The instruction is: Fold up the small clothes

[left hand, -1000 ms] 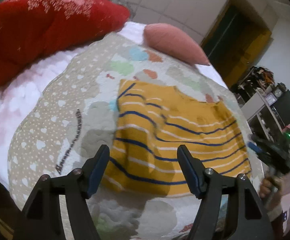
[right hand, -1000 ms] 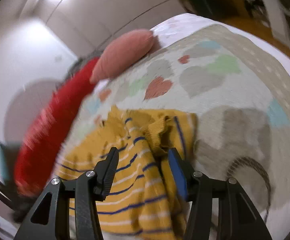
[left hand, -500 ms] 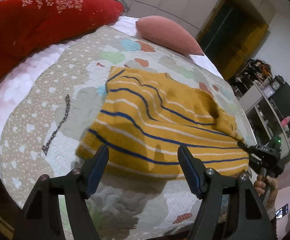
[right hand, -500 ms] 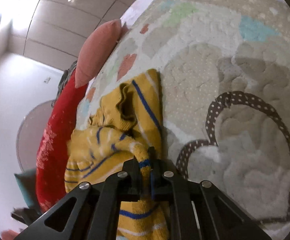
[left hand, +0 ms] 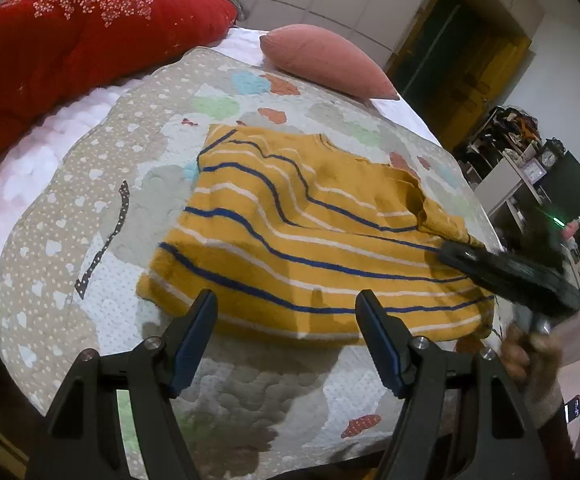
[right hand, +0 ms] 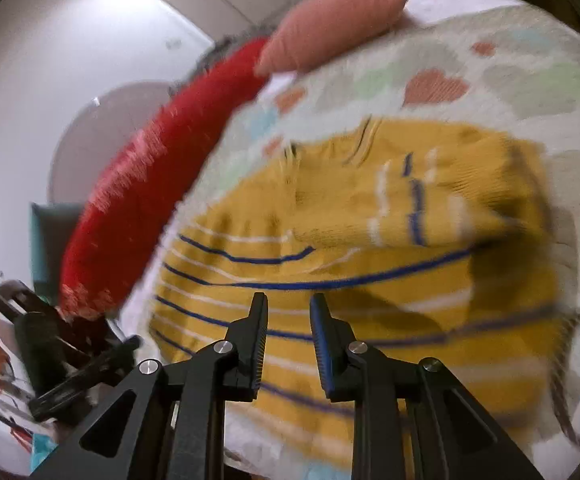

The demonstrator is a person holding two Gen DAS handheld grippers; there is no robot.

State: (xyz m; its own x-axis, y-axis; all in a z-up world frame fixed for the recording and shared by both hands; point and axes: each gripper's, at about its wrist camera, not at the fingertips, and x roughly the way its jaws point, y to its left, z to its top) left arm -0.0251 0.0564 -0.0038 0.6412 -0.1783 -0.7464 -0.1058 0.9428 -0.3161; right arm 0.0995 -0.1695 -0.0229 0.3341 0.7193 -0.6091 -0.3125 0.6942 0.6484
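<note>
Left to right: a red cushion (left hand: pixel 89 40) and a pink pillow (left hand: pixel 326 62) sit at the bed's head, well clear of the work area. The sweater (left hand: pixel 310 240) lies on the quilt (left hand: pixel 69 240), mostly flat, one sleeve folded over its body, presumably the first fold.

The left hand-held gripper (left hand: pixel 285 336) hovers at the near hem, jaws wide and empty, seemingly placed to take that edge.

The right hand-held gripper (right hand: pixel 287 340) is over the sweater's right side, jaws narrowly parted with nothing between them; motion blur limits detail. It appears free to take a new hold.
</note>
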